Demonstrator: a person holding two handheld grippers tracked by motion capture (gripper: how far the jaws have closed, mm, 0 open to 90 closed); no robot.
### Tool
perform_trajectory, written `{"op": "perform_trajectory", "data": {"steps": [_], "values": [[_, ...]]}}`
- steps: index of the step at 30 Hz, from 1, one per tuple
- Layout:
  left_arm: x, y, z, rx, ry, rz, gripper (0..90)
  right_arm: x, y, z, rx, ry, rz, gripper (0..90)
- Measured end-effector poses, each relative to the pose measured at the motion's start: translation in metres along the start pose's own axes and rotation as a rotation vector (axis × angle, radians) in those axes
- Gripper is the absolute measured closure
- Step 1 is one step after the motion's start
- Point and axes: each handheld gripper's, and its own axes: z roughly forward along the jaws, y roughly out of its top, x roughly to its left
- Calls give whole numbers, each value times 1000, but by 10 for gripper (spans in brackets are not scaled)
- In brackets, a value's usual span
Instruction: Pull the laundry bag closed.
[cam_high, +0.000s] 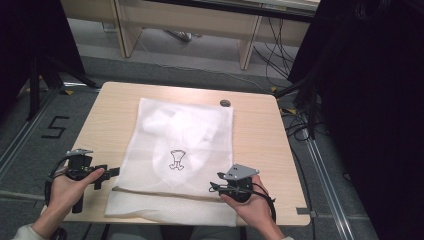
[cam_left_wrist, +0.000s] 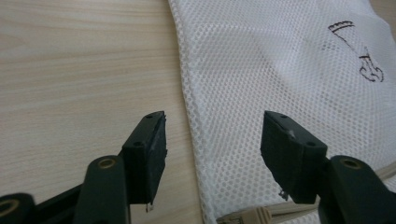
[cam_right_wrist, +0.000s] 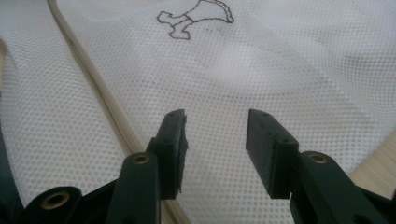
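The white mesh laundry bag (cam_high: 180, 150) lies flat on the wooden table (cam_high: 260, 135), its near end folded into a flap along the table's front edge, with both grippers at that end. The left gripper (cam_high: 114, 171) sits just off the bag's near left edge, over bare wood; in the left gripper view its jaws are spread with nothing between them, the mesh edge running up between and just ahead of the pads, and a beige zipper pull (cam_left_wrist: 250, 216) lies right below them. The right gripper (cam_high: 216, 184) hovers over the near right part of the bag, jaws likewise spread and empty; in the right gripper view a beige zipper tape (cam_right_wrist: 100, 100) runs away to the left of its jaws. Ahead of both grippers, the small embroidered line drawing (cam_high: 177, 160) marks the middle of the bag, and beyond it pale clothing (cam_high: 180, 125) shows through the mesh. Farthest off, a small dark round object (cam_high: 225, 103) rests on the table past the bag's far right corner.

By my reading, the work on the bag is at its start: neither gripper has taken hold, and whether the zipper stands closed I cannot tell. Gripping the near edge or the pull is what remains.
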Motion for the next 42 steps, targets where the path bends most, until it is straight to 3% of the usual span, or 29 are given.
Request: {"op": "perform_trajectory", "data": {"steps": [7, 11, 13, 15, 17, 18, 33, 41, 42], "values": [[1, 1, 1, -44, -3, -51, 421, 13, 19, 11, -11, 57, -34, 619], [5, 1, -1, -69, 12, -82, 436, 29, 40, 29, 1, 120, -93, 643], [6, 1, -2, -66, 15, -80, 436, 33, 44, 32, 0, 122, -98, 646], [8, 1, -2, -66, 15, -85, 436, 43, 56, 42, 5, 157, -139, 650], [10, 2, -3, -64, 25, -79, 436, 47, 60, 47, -3, 161, -165, 651], [10, 1, -3, -71, 29, -90, 435, 56, 69, 53, 19, 187, -165, 661], [12, 2, -2, -76, 26, -102, 437, 101, 111, 98, 68, 278, -279, 700], [13, 4, -3, -71, 36, -87, 434, 116, 125, 116, 85, 315, -307, 712], [14, 4, -3, -72, 36, -89, 432, 120, 126, 118, 93, 318, -287, 713]]}}
